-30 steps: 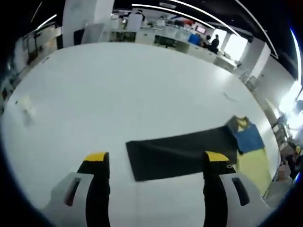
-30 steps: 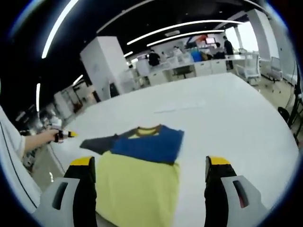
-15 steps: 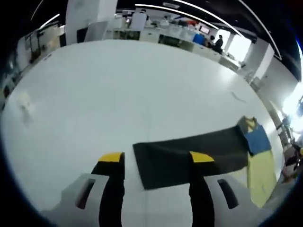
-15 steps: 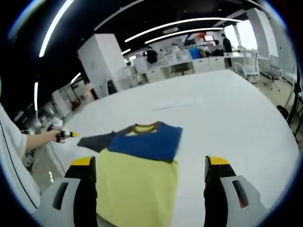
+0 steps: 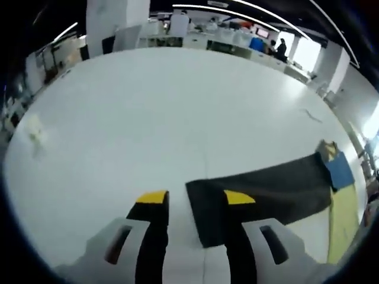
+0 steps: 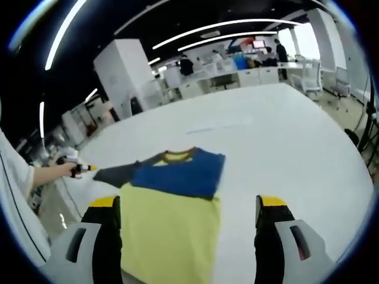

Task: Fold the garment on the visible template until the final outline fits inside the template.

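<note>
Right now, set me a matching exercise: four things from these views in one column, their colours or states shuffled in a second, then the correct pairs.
Things:
1. sleeve
2. shirt body
3. shirt chest panel
4. right tool

States or colours:
A. blue
B. jaws wide open, holding nothing
C. yellow
D. dark grey, stretched out flat on the table

Pairs: 1-D, 2-C, 3-A, 4-B
</note>
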Demonstrator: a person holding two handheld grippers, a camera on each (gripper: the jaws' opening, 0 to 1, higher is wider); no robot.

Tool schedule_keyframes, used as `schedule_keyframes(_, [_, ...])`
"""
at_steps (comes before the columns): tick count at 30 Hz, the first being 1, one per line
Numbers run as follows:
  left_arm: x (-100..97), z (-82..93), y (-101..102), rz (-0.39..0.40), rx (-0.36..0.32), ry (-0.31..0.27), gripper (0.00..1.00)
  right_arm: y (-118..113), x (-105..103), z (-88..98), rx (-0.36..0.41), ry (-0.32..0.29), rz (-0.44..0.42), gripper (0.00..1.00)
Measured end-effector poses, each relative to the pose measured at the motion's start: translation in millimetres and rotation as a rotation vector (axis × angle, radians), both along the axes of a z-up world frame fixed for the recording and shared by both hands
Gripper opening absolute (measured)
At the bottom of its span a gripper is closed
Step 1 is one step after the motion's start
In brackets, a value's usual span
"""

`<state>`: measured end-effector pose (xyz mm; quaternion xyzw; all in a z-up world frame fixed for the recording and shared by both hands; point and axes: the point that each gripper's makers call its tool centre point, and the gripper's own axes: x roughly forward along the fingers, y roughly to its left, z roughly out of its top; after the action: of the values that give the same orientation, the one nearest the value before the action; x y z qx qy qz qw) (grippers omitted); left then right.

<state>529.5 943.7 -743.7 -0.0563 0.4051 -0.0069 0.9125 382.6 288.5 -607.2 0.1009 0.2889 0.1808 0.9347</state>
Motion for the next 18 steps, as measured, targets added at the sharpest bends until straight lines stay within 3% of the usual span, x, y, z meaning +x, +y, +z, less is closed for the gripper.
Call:
schedule_keyframes(6, [3.3,-5.1,1,-0.042,0.047,0.004,0.29,1,1,-3.8,-0.001,0.010,-0.001,0.93])
schedule_keyframes(13, [12.0,-2.0,-3,-0.116,0.103,-0.057,0.26,2,-1,-6.6,-0.009,0.019,0.008,0.94])
schedule_keyframes(18, [10.6,-9.6,-3,-0.143,0.134,-0.035,0.23,2,1,-8.7,-0.005,0.025,0.005,0.93])
